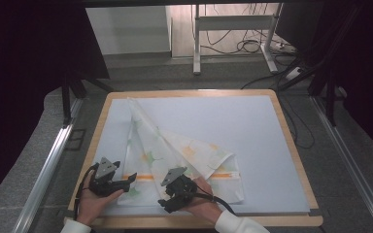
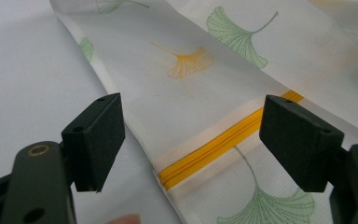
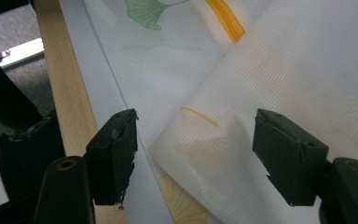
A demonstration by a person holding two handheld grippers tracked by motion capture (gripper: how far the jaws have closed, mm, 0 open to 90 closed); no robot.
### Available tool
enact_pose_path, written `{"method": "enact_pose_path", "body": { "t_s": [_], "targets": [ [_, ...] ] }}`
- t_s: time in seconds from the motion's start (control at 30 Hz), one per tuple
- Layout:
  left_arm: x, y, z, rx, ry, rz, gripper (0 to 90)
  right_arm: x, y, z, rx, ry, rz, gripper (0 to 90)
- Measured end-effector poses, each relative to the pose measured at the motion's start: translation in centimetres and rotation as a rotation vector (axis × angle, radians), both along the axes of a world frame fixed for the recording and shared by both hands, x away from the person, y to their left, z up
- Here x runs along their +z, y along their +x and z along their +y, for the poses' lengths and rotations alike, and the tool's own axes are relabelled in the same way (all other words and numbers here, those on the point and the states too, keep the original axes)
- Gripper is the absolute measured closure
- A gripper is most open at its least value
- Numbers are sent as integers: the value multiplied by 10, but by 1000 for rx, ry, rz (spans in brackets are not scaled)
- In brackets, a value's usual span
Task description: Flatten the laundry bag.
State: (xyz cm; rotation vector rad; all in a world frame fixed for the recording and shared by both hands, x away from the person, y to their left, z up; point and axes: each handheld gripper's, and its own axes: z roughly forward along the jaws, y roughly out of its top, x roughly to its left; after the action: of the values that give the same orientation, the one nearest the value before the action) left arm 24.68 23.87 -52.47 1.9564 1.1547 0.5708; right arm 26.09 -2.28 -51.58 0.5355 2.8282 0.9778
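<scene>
Mesh bag (image 2: pixel 200 93) between left gripper (image 2: pixel 191 140) jaws

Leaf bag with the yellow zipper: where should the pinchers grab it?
Probably at the folded corner of the mesh bag, sliding in flat from the near table edge. The right gripper is open there, and the thin corner lies flat between its jaws.

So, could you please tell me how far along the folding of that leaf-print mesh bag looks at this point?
Partly done. One corner of the mesh bag is already folded diagonally across itself, covering part of the yellow zipper. In hand: the left tool and right tool hover open at the near edge, gripping nothing. Left: grasping an edge and finishing the fold, since the bag lies uneven on the white mat.
</scene>
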Motion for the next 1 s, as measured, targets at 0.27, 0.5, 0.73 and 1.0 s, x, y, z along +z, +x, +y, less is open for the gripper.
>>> {"method": "enact_pose_path", "body": {
  "t_s": [0.27,0.5,0.73,1.0],
  "targets": [
    [-1,2,-1,0,9,8,219,-8,3,3,1,-39,26,354],
    [-2,2,0,4,15,9,217,-9,0,3,5,-56,-14,410],
    [-2,2,0,2,13,13,214,-8,3,1,-8,-55,-25,511],
    [-2,3,0,2,14,15,213,-7,6,-2,-23,-47,-30,698]
  ]
}}
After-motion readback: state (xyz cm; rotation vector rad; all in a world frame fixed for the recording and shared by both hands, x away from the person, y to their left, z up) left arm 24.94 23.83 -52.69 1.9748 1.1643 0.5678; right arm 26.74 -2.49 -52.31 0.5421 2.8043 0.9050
